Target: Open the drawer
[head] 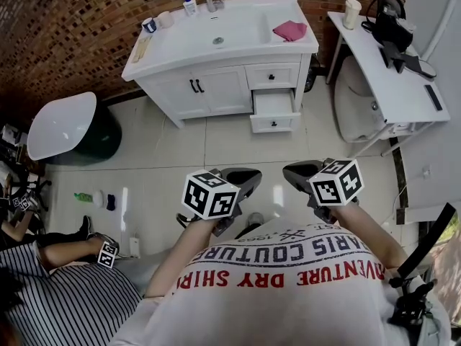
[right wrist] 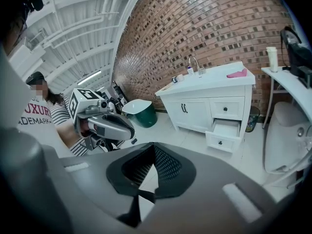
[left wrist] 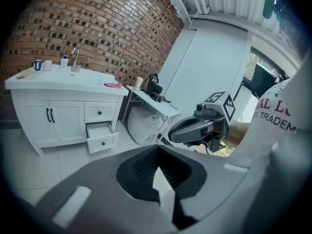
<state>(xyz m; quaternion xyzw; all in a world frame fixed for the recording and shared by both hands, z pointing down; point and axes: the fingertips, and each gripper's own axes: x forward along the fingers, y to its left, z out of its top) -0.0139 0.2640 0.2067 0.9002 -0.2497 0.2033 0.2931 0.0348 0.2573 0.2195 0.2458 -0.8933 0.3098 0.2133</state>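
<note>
White vanity cabinet (head: 216, 92): stands against the brown brick wall (head: 72, 20); its white tabletop (head: 180, 49) carries a sunken basin and a folded pink cloth (head: 289, 29).
Lower white drawer (head: 274, 112): on the right side of the cabinet front, pulled part-way out over the pale tiled floor (head: 216, 150); a dark knob on its face.
Upper white drawer (head: 272, 76): directly above the lower one, flush with the cabinet front.
Left hand-held gripper (left wrist: 157, 152): jaws together, nothing between them; held close to the person's chest, well apart from the cabinet.
Right hand-held gripper (right wrist: 153, 150): jaws fully closed and empty; beside the left one, likewise well apart from both drawers.
</note>
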